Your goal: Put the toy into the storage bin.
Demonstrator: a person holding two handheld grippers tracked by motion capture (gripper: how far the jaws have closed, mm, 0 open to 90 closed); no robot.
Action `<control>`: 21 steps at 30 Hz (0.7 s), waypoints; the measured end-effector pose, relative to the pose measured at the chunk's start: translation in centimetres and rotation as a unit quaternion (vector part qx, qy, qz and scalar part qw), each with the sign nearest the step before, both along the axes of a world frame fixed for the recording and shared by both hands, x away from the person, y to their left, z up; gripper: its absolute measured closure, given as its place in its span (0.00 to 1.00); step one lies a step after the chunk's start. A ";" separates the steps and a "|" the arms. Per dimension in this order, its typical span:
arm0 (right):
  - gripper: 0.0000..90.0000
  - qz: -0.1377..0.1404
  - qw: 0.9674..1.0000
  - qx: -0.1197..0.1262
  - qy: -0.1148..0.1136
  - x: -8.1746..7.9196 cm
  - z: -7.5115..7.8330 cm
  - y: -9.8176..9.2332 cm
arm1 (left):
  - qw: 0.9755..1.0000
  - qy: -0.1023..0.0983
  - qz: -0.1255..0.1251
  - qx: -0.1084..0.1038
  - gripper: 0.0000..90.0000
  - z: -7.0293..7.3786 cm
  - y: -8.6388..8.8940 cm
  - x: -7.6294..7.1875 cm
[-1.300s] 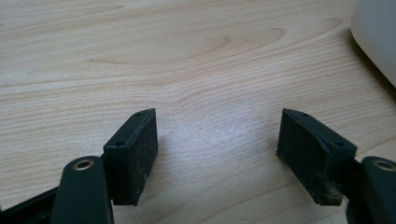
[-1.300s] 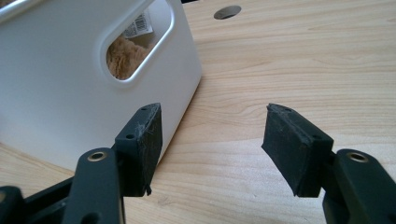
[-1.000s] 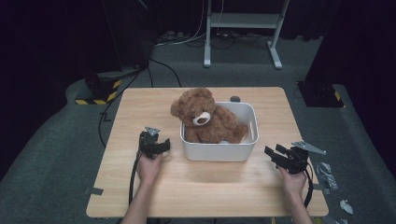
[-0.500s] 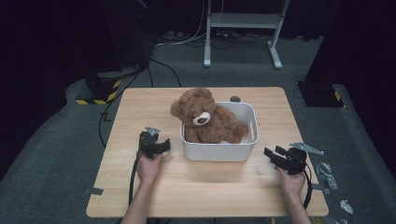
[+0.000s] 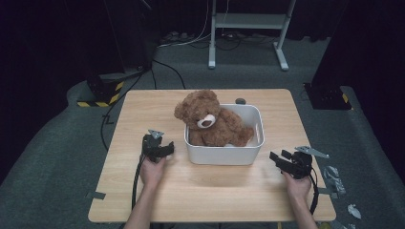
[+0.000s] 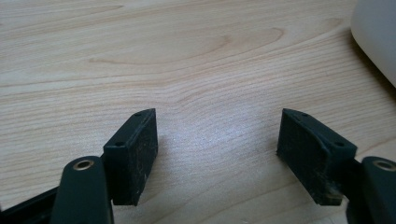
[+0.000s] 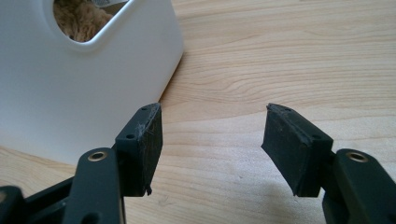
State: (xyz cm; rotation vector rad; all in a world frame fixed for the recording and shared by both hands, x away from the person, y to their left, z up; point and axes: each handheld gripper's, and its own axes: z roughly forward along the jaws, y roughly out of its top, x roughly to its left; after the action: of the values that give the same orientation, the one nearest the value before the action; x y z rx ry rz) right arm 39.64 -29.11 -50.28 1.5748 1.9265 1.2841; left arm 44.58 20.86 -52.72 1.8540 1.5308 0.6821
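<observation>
You are resting each hand-held gripper, left point(image 5: 162, 149) and right point(image 5: 282, 159), released on the bench point(image 5: 143, 109) beside the white bin point(image 5: 224, 155) where the soft, light teddy bear point(image 5: 210, 121) is sitting, likely easiest pinched by a limb.

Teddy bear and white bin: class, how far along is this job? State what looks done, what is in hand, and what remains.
Done: the teddy bear sits in the white bin. In hand: nothing; the left hand-held gripper and right hand-held gripper are both open over the table, either side of the bin. Left: probably gripping the bin or bear; neither is touched yet.
</observation>
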 end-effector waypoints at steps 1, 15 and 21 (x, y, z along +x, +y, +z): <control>0.42 -0.001 1.000 -0.003 0.002 0.0 0.0 0.0 | 1.000 0.000 0.000 0.000 0.32 0.0 0.0 0.0; 0.42 -0.014 0.999 -0.037 0.008 0.3 -0.7 0.1 | 1.000 0.000 0.000 0.000 0.32 0.0 0.0 0.0; 0.42 -0.018 0.999 -0.048 0.011 0.4 -1.0 0.0 | 1.000 0.000 0.000 0.000 0.32 0.0 0.0 0.0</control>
State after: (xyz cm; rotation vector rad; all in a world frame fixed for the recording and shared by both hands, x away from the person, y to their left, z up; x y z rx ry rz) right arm 40.03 -29.07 -51.31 1.5741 1.9336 1.1478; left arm 44.58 20.86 -52.72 1.8542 1.5309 0.6820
